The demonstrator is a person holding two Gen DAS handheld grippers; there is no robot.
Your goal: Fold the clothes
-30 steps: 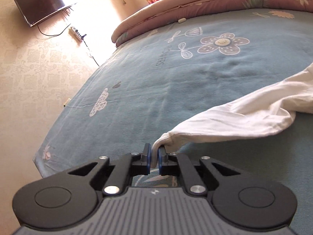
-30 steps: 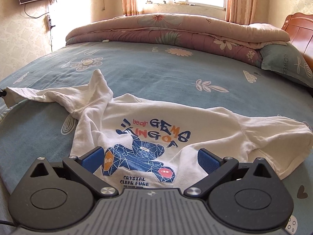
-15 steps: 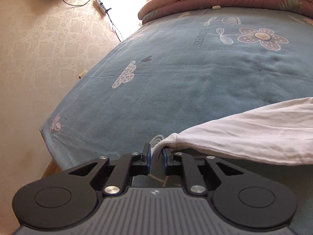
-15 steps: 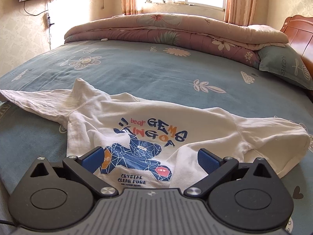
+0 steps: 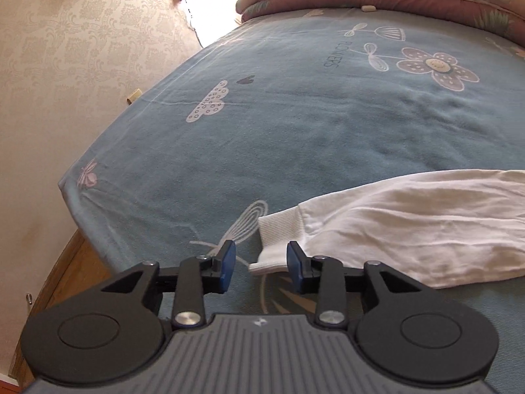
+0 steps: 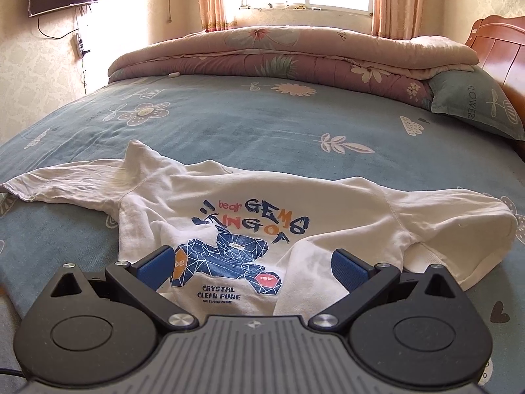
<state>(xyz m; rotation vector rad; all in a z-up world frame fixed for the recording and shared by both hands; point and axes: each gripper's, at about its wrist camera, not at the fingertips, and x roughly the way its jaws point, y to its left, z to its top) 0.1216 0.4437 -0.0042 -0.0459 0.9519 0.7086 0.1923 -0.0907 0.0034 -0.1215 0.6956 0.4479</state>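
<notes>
The white sweatshirt [image 6: 249, 216] lies spread on the blue bedsheet [image 5: 295, 138], print up, hem nearest the right gripper [image 6: 251, 267], collar toward twelve o'clock in that view; its body's long axis runs six to twelve, its sleeves run out along nine and three. The left sleeve [image 5: 410, 223] stretches flat, its long axis from three o'clock toward the left gripper [image 5: 261, 264], the ribbed cuff [image 5: 279, 233] pointing at seven; the cuff's corner sits between jaws that are opening, pads no longer pressing it, so nothing is held. The right gripper's jaws stand wide apart over the hem, gripping nothing; the left hand is nearer the cuff, the right nearer the hem.
</notes>
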